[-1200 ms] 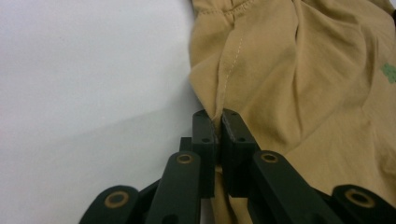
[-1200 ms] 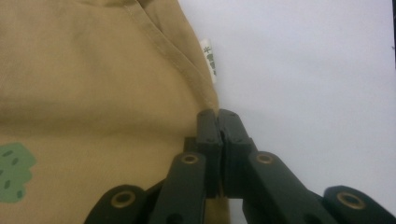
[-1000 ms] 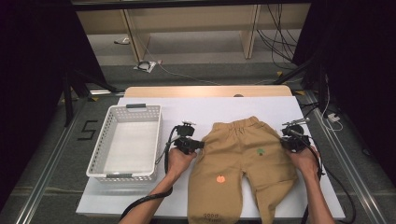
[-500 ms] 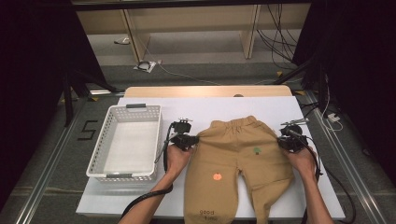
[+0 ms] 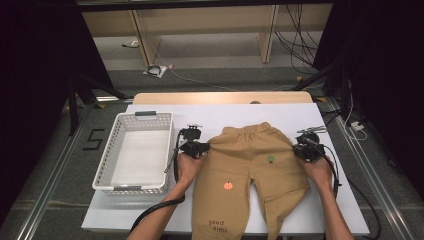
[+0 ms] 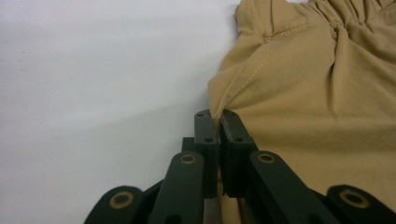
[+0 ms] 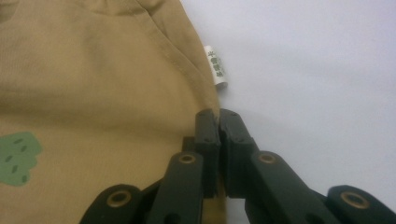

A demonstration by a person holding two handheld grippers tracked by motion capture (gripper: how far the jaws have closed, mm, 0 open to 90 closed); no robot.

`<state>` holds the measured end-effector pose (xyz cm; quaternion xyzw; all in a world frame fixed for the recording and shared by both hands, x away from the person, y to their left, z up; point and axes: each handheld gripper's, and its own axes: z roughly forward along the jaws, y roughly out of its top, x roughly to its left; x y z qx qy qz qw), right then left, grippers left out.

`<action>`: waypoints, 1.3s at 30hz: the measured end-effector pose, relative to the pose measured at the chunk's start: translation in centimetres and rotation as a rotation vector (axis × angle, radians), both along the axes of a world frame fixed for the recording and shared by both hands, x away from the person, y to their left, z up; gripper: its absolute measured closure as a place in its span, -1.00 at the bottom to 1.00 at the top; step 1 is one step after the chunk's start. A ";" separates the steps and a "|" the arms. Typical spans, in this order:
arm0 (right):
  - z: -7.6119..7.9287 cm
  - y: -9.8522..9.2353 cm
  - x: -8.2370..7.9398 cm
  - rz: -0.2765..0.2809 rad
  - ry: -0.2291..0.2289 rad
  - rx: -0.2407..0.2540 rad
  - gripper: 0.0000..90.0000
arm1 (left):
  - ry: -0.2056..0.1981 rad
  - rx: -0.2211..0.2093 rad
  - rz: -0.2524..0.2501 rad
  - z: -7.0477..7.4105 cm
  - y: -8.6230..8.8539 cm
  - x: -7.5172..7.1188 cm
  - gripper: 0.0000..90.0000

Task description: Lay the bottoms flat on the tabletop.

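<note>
The tan cotton trousers (image 5: 250,175) lie flat on the white table (image 5: 295,115), waistband farthest away. The left gripper (image 5: 196,148) pinches their left side seam with jaws clamped; the right gripper (image 5: 306,150) likewise grips the opposite edge. Left of the trousers sits a white perforated plastic basket (image 5: 102,170).

The white basket (image 5: 134,152) stands just beside the left gripper (image 5: 196,148) and blocks that side, while the bench (image 5: 280,111) behind the trousers (image 5: 250,175) is free.
</note>
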<state>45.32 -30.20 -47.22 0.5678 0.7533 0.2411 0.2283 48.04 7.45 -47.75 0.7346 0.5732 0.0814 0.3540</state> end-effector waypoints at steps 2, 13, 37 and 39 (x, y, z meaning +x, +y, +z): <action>0.0 0.1 0.1 -0.006 0.002 -0.002 0.91 | 0.007 -0.007 0.002 -0.1 -0.1 -0.1 0.91; 2.1 0.6 -1.7 0.042 -0.037 -0.031 0.01 | -0.006 0.012 -0.054 1.0 -0.6 -1.8 -0.09; 5.2 6.3 -12.4 0.346 -0.070 0.155 -0.16 | -0.072 -0.193 -0.342 4.3 -0.5 -10.1 -0.51; 5.0 6.6 -12.7 0.357 -0.060 0.153 -0.16 | -0.087 -0.168 -0.365 4.4 -0.5 -10.7 -0.53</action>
